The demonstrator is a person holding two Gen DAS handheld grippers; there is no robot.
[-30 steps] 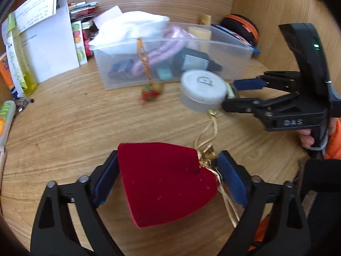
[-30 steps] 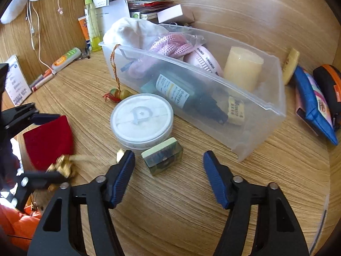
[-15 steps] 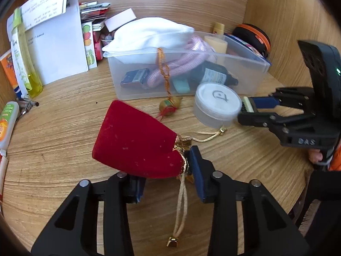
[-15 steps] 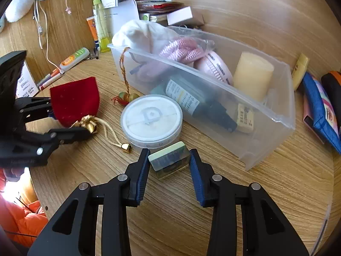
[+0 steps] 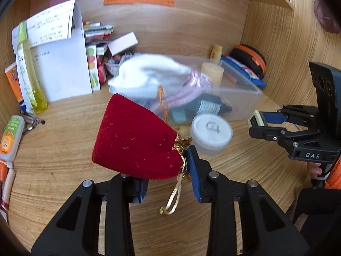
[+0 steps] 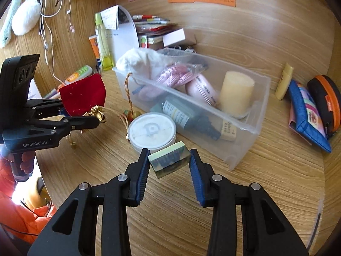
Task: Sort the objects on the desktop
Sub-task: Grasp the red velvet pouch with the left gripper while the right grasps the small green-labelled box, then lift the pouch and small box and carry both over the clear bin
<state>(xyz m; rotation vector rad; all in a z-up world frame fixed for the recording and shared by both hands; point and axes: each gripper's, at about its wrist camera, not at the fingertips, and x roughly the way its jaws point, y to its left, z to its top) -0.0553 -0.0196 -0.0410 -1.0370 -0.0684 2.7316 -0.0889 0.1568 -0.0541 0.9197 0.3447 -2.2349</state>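
- My left gripper (image 5: 168, 177) is clamped on the gathered neck of the red velvet pouch (image 5: 136, 140); the pouch is off the wooden desk (image 5: 64, 162), its gold cord (image 5: 173, 198) dangling below
- My right gripper (image 6: 168, 166) is clamped on a small green-edged tile (image 6: 169, 159), also clear of the desk
- The round white jar (image 6: 152, 131) sits just beside the clear plastic bin (image 6: 245, 147); the bin holds a cream candle (image 6: 236, 93), a dark bottle (image 6: 187, 117) and pink rope (image 6: 174, 76)
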